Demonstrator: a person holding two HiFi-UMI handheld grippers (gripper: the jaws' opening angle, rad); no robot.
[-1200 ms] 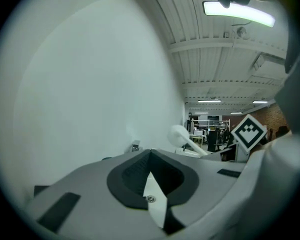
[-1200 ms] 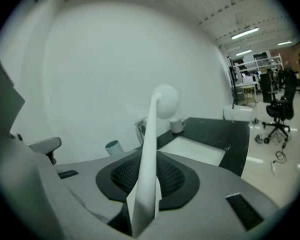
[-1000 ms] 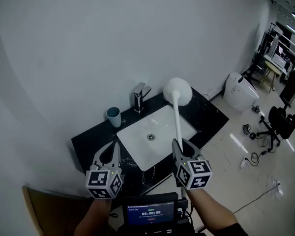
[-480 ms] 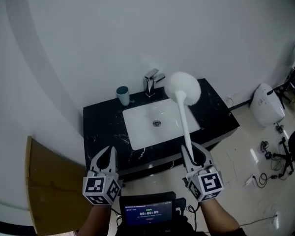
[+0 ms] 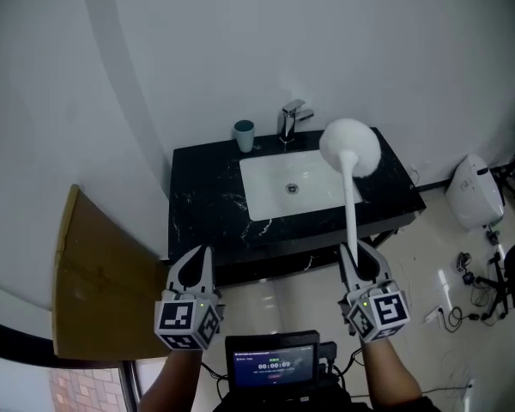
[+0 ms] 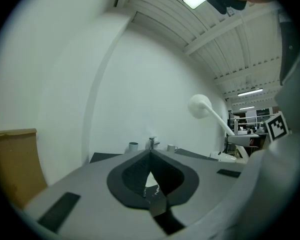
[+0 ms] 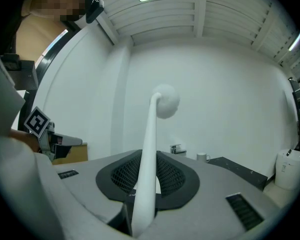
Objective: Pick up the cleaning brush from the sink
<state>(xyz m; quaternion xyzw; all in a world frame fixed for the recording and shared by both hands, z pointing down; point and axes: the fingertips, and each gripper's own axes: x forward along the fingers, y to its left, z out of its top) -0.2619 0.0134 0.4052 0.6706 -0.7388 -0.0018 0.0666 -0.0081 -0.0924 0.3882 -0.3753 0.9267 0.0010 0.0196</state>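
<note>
My right gripper (image 5: pixel 359 252) is shut on the lower end of the white cleaning brush's handle (image 5: pixel 352 209). The brush stands nearly upright, its round white head (image 5: pixel 350 147) in the air in front of the counter's right side. In the right gripper view the handle (image 7: pixel 146 174) runs up between the jaws to the head (image 7: pixel 166 100). The white sink (image 5: pixel 292 187) sits in a black marble counter (image 5: pixel 202 200), well ahead of both grippers. My left gripper (image 5: pixel 193 266) hangs level on the left, shut and with nothing in it (image 6: pixel 150 152); the brush (image 6: pixel 200 105) shows at its right.
A teal cup (image 5: pixel 244 135) and a chrome faucet (image 5: pixel 293 120) stand behind the sink, and a white mug (image 7: pixel 202 157) stands near them. A brown cardboard sheet (image 5: pixel 94 273) leans left of the counter. A white toilet (image 5: pixel 474 191) and cables lie on the floor at right.
Both grippers have drawn back from the counter, the right one carrying the brush along. The sink now lies farther off, and the cardboard sheet has come into view.
</note>
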